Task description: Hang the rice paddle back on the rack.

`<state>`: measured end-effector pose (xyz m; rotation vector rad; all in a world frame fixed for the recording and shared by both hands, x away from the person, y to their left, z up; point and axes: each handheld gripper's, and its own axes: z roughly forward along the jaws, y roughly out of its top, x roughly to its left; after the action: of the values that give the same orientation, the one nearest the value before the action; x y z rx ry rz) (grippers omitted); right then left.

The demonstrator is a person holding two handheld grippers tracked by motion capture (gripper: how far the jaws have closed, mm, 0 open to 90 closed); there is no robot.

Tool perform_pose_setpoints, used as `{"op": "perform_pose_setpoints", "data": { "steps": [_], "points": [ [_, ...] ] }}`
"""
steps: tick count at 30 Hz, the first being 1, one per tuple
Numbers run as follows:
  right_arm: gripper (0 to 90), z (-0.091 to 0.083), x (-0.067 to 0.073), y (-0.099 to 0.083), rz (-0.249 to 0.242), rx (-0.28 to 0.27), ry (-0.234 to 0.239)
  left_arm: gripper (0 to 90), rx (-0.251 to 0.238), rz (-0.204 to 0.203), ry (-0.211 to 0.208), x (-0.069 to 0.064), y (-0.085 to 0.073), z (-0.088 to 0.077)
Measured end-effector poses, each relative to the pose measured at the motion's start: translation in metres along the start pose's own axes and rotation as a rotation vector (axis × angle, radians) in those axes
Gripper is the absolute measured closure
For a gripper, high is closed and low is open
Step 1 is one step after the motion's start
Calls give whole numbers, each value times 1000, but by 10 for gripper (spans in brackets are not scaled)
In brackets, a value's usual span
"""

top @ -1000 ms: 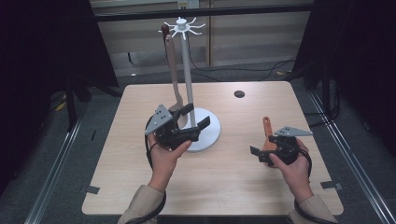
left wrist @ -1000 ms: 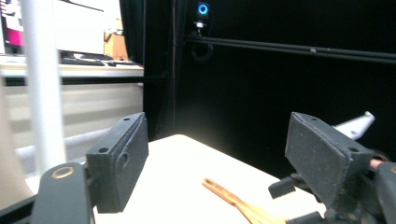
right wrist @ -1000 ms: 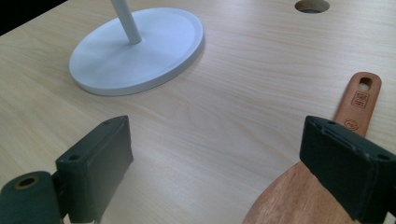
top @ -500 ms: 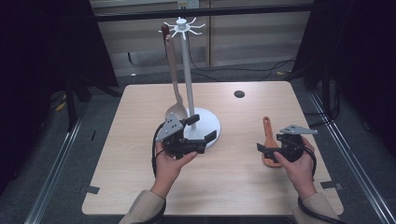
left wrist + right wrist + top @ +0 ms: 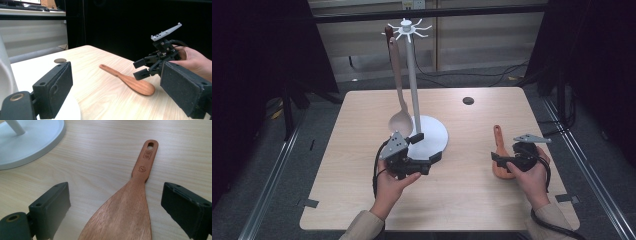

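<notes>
Left gripper [image 5: 424, 152] lower, open; two spoons, one rack [image 5: 413, 85]

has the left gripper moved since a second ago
Yes. The left gripper has dropped toward the near table edge, from level with the white stand base to overlapping its front rim, jaws just opening, empty.

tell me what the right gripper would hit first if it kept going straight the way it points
Likely the reddish wooden spatula: the right gripper looks down along its blade with open jaws on either side, not touching. Past the handle lies bare table.
</notes>
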<state>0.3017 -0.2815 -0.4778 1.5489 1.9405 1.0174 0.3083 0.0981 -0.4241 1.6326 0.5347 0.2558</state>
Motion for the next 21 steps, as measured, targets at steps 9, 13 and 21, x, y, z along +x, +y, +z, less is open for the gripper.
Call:
{"op": "perform_pose_setpoints", "data": {
  "steps": [9, 13, 21],
  "points": [
    [86, 12, -2, 1, 23, 18, -49, 101, 53, 13, 5, -6, -12, -2],
    [120, 17, -2, 2, 45, 33, -83, 101, 64, 21, 11, -7, -14, -4],
    [170, 30, -4, 1, 42, 73, -126, 103, 61, 3, 25, -5, -17, -10]
  ]
}}
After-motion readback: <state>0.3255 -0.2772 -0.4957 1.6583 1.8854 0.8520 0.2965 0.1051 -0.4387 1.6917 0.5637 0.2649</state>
